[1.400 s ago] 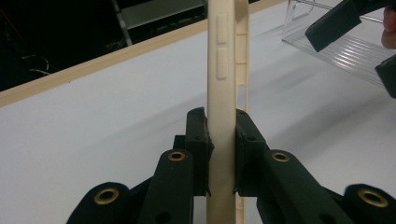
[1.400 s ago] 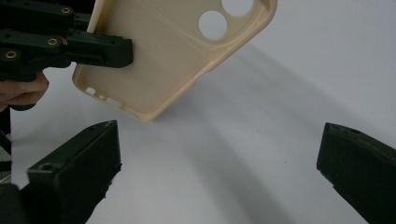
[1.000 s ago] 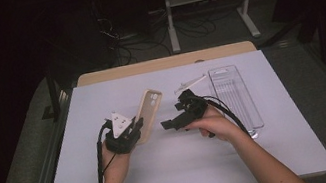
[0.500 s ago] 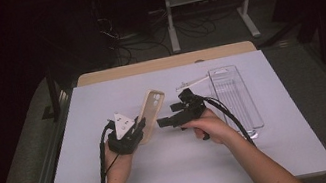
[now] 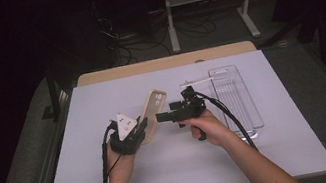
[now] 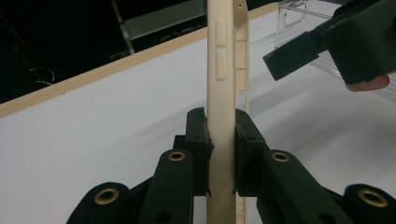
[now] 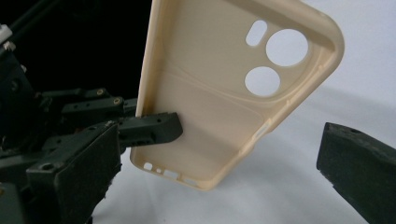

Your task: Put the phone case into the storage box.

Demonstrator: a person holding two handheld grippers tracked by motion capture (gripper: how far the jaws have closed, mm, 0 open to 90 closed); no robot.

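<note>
Holding one beige phone case (image 5: 154, 114), left tool (image 5: 141, 127); one clear tray (image 5: 236, 99) nearby

Black grippers (image 5: 131, 136), brass-looking screws.

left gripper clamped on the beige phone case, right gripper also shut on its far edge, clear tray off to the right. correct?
Not quite: the right gripper isn't shut on the phone case. The right gripper view shows its jaws spread wide, the case between them with clear gaps to both. The rest stands: the left gripper is clamped on the case's edge, and the clear tray lies to the right.
</note>
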